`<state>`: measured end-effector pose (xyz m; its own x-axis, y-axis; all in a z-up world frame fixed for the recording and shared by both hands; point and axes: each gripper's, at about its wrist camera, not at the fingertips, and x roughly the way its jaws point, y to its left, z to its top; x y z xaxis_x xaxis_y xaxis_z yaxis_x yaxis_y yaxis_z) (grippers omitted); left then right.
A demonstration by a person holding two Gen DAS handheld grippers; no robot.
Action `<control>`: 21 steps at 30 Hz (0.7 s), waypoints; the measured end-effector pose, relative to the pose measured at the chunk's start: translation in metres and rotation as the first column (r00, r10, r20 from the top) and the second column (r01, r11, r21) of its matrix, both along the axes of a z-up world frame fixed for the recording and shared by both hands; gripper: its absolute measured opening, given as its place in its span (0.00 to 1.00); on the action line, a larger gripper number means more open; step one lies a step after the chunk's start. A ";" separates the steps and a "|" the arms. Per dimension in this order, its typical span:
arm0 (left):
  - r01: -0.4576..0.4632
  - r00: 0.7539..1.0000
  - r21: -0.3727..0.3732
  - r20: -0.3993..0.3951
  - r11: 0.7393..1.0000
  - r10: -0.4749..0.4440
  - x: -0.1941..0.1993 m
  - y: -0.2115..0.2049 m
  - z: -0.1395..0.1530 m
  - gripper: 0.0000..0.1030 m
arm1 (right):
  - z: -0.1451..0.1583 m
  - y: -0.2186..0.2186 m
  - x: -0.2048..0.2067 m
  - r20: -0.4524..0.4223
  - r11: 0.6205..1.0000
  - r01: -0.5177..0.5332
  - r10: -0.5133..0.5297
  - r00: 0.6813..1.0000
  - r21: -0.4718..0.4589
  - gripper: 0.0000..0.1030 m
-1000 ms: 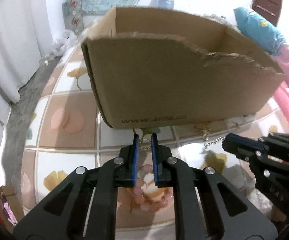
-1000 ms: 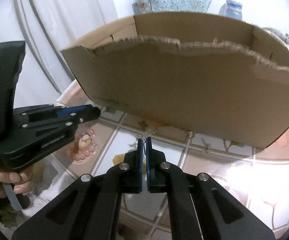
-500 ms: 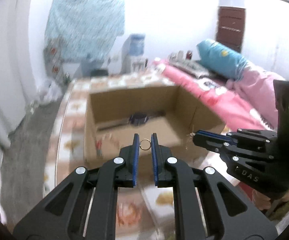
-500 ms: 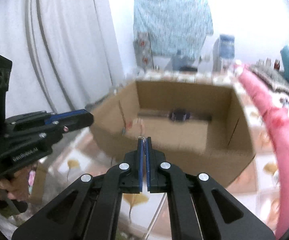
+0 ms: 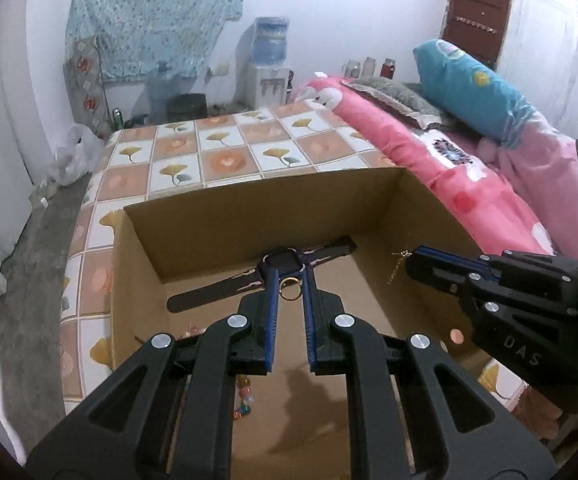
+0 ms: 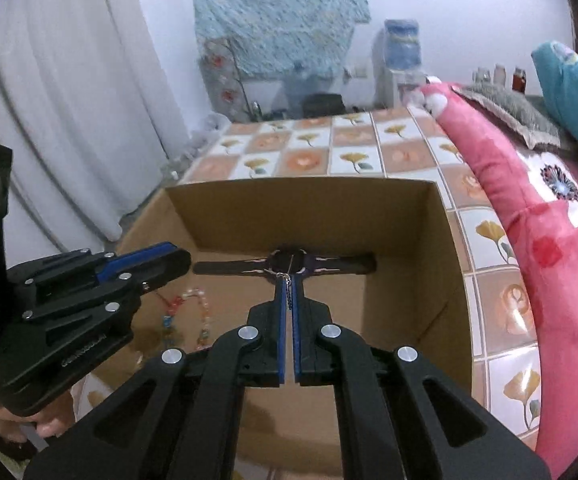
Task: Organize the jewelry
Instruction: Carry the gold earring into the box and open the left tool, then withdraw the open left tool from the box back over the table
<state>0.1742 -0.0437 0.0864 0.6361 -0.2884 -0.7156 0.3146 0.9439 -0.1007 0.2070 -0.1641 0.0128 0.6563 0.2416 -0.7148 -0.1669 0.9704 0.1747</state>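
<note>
Over an open cardboard box (image 5: 249,220) hangs my left gripper (image 5: 290,280), shut on a small gold ring (image 5: 290,294) pinched between its blue pads. To its right in the same view my right gripper (image 5: 413,257) holds a thin chain (image 5: 397,266) that dangles from its tips. In the right wrist view the right gripper (image 6: 288,282) is shut on the chain (image 6: 287,294), also above the box (image 6: 301,208), with the left gripper (image 6: 181,258) at the left. A black watch (image 5: 225,290) lies flat on the box floor, with a beaded bracelet (image 6: 199,312) nearer the front.
The box stands on a surface with a tiled flower pattern (image 5: 225,160). A pink quilt (image 5: 469,184) and a blue pillow (image 5: 473,88) lie to the right. White curtains (image 6: 69,100) hang at the left. A person's hand (image 6: 9,424) holds the left gripper's handle.
Both grippers rose from in front of the box's near wall to above its open top, so the inside now shows. The ring and the chain stayed in their grips.
</note>
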 end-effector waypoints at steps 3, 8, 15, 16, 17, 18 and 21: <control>-0.021 0.999 0.015 -0.028 1.000 0.022 0.010 -0.003 -0.008 0.11 | -0.004 -0.001 0.007 -0.025 1.000 0.016 -0.016 1.000 0.002 0.04; -0.056 0.997 0.020 -0.058 0.998 0.057 0.019 0.000 -0.019 0.13 | -0.008 -0.003 0.012 -0.037 1.000 0.014 -0.014 0.999 0.012 0.05; -0.087 0.995 -0.001 -0.051 0.996 0.086 0.017 0.007 -0.018 0.24 | -0.005 -0.009 0.009 -0.023 0.999 0.037 -0.036 0.999 0.022 0.21; -0.089 0.995 -0.005 -0.046 0.996 0.089 0.016 0.008 -0.016 0.25 | -0.003 -0.009 0.007 -0.017 0.999 0.038 -0.037 0.999 0.027 0.23; -0.093 0.995 -0.009 -0.039 0.996 0.093 0.013 0.009 -0.014 0.27 | -0.001 -0.010 0.004 -0.009 0.999 0.038 -0.037 0.999 0.034 0.26; -0.096 0.995 -0.011 -0.032 0.995 0.096 0.011 0.009 -0.012 0.30 | 0.001 -0.011 0.003 -0.003 0.999 0.038 -0.038 0.999 0.037 0.28; -0.101 0.995 -0.024 -0.001 0.995 0.101 0.000 0.013 -0.004 0.32 | 0.007 -0.012 -0.007 0.020 0.998 0.036 -0.037 0.999 0.050 0.31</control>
<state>0.1744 -0.0304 0.0819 0.6631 -0.2398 -0.7091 0.2177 0.9681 -0.1237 0.2004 -0.1763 0.0200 0.6801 0.2526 -0.6882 -0.1362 0.9659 0.2200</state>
